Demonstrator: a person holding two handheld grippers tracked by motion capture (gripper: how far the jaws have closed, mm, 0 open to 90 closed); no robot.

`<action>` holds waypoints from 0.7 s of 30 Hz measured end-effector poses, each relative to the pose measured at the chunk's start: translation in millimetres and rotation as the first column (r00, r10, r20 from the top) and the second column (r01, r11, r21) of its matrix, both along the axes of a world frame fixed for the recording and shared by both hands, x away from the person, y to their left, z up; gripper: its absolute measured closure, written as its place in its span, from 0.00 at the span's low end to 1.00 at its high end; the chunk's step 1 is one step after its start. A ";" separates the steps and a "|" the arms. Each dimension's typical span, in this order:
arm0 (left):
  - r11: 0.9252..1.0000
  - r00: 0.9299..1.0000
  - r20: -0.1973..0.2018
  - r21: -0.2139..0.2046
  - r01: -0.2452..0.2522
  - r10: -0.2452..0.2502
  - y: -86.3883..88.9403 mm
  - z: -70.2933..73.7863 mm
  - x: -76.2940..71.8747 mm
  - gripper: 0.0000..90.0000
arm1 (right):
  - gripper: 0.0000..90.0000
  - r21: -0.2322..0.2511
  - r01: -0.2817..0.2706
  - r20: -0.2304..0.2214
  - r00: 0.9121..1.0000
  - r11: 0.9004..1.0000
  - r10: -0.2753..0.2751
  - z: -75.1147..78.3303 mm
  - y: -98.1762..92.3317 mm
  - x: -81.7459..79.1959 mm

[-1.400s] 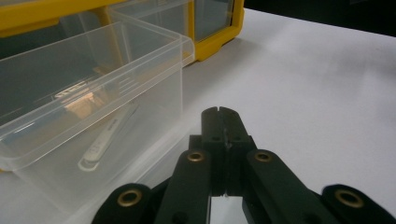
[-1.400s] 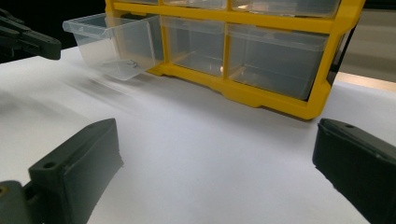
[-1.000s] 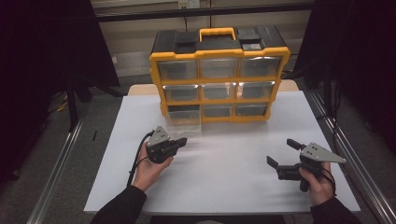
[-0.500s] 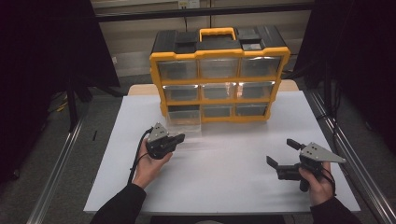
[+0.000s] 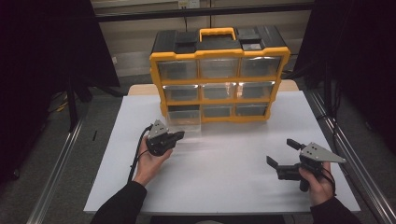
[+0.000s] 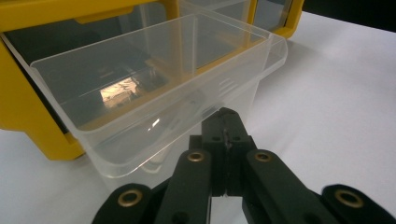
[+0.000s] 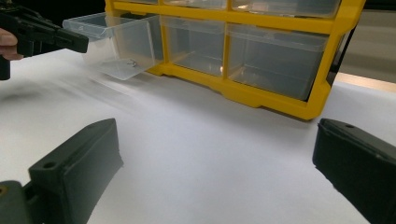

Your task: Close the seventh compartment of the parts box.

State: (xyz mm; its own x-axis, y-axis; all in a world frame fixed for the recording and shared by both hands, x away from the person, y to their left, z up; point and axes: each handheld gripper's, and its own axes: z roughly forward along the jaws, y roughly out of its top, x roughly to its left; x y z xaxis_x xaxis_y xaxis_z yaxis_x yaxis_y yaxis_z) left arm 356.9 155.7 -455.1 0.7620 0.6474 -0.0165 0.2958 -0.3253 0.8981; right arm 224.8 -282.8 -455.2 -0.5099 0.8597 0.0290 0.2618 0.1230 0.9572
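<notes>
A yellow organizer with three rows of clear drawers and a black top stands at the far side of the white table. Its bottom-left drawer is pulled partway out of its slot, its front end projecting over the table toward the person. In the left gripper view the drawer is open-topped and transparent, with a small metallic item lying inside; what that item is cannot be told. The left gripper sits just in front of the drawer's front wall. Its jaws are pressed fully together with nothing seen between them, and the tip lies close against the lower front of the drawer; whether it actually touches the plastic cannot be told. The left hand grips the tool from beneath, and the cable runs back along the forearm. The right gripper is held well apart, low over the table near its front right. Its jaws stand wide apart with bare table between them, holding nothing. In the right gripper view the organizer faces the camera, with the pulled-out drawer at upper left and the left gripper beside it.
</notes>
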 end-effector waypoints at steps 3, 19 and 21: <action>1.000 1.000 0.002 -0.010 0.000 0.000 -1.3 -0.4 0.5 1.00 | 0.01 0.000 -0.001 0.001 1.000 1.000 0.001 0.0 -0.1 0.0; 1.000 1.000 -0.004 -0.008 -0.013 0.013 -2.7 0.8 4.4 1.00 | 0.01 -0.001 -0.002 0.000 1.000 1.000 0.002 -0.2 -0.2 0.6; 1.000 1.000 0.000 -0.005 -0.012 0.012 -3.0 0.6 4.7 1.00 | 0.01 0.000 -0.003 0.001 1.000 1.000 0.003 -0.1 -0.1 0.2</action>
State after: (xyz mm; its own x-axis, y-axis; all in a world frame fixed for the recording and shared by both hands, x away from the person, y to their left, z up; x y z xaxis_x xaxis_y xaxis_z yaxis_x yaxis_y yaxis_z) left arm 361.6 152.7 -454.4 0.7540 0.6566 -0.0200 0.2998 -0.3169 0.8998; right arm 225.1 -283.0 -455.3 -0.5122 0.8584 0.0286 0.2609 0.1238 0.9574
